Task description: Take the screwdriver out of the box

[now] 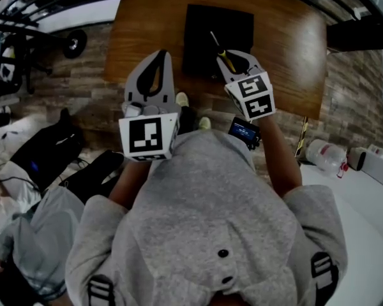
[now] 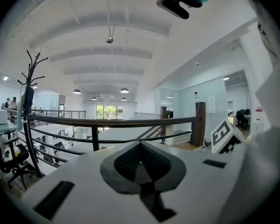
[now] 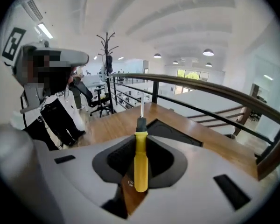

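Observation:
A yellow-handled screwdriver (image 3: 140,157) with a black collar and a thin metal shaft is clamped between the jaws of my right gripper (image 3: 141,133), shaft pointing away from me. In the head view the right gripper (image 1: 233,59) holds the screwdriver (image 1: 225,57) over the near right part of the black box (image 1: 207,24), which lies on a brown wooden table (image 1: 287,43). The box (image 3: 177,132) shows just past the tool's tip. My left gripper (image 1: 161,55) hovers left of the box, its jaws (image 2: 140,144) meeting at the tips with nothing between them.
A railing (image 2: 112,122) and a coat rack (image 2: 30,78) stand beyond the table. A person (image 3: 51,106) is at the left in the right gripper view. On the floor lie a plastic bottle (image 1: 324,155) and a wheeled frame (image 1: 73,43). A white table (image 1: 364,196) is at the lower right.

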Action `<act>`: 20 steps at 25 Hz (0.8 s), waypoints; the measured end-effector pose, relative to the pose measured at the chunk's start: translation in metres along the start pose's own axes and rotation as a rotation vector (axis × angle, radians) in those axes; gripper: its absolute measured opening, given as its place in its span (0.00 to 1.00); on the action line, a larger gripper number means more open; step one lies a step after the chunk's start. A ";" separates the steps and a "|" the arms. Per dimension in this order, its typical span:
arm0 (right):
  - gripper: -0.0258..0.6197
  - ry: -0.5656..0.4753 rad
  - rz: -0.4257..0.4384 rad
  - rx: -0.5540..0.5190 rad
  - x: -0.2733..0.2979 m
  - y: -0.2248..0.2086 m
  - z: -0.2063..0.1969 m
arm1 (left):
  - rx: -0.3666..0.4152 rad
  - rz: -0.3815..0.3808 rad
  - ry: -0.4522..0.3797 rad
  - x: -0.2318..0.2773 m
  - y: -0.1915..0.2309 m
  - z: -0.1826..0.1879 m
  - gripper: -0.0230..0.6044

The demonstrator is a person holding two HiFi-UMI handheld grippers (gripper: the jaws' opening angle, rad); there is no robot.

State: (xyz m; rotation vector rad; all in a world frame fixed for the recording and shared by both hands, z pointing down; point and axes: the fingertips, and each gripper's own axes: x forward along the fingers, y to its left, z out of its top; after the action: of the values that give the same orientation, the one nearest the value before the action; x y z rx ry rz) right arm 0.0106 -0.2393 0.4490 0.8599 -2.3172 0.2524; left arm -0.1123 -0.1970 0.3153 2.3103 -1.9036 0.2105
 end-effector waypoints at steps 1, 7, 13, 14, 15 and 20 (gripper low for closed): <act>0.17 -0.032 -0.007 0.005 -0.011 0.000 0.007 | 0.002 0.000 -0.002 -0.003 -0.003 0.000 0.06; 0.17 -0.249 -0.036 0.042 -0.082 0.000 0.042 | 0.019 0.000 -0.014 -0.027 -0.027 0.003 0.06; 0.17 -0.373 -0.061 0.076 -0.148 0.002 0.044 | 0.016 0.004 -0.042 -0.056 -0.056 0.008 0.06; 0.17 -0.385 -0.066 0.077 -0.156 0.003 0.042 | 0.024 0.002 -0.042 -0.060 -0.060 0.009 0.06; 0.17 -0.394 -0.070 0.077 -0.164 0.005 0.039 | 0.033 -0.003 -0.047 -0.066 -0.065 0.010 0.06; 0.17 -0.421 -0.081 0.078 -0.195 0.017 0.021 | 0.034 0.011 -0.067 -0.094 -0.083 0.010 0.06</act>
State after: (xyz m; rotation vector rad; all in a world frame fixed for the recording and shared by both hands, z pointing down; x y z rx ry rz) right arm 0.1019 -0.1336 0.3098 1.1328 -2.6634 0.1362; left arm -0.0484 -0.0925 0.2852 2.3586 -1.9589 0.1700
